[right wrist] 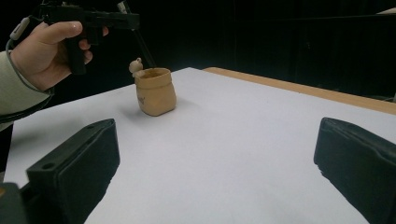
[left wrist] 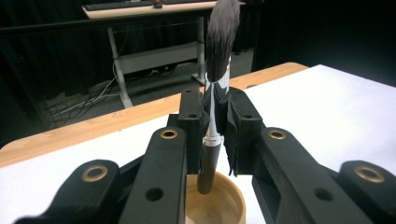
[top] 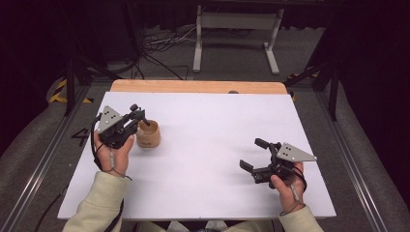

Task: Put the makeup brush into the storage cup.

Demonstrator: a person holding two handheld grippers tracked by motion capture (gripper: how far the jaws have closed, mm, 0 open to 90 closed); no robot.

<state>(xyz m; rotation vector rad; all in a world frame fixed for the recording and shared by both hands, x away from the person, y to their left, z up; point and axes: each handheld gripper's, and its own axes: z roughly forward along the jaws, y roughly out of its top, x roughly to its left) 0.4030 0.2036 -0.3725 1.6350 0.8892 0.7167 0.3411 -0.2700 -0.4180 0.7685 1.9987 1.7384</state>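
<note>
Black fingers, right gripper [top: 255, 155]: spread wide, holding nothing, above the near right of the white bench [top: 217, 145].
Left gripper [left wrist: 215, 116]: fingers pinched the silver ferrule of a grey-bristled brush [left wrist: 220, 42], its dark handle dipping into a tan sack-shaped wooden pot [top: 148, 134] at the bench's left.
Handling: the brush looked light, bristles soft; the ferrule seemed the firmest hold.
Writing: a dark mark on the pot was unreadable.
</note>
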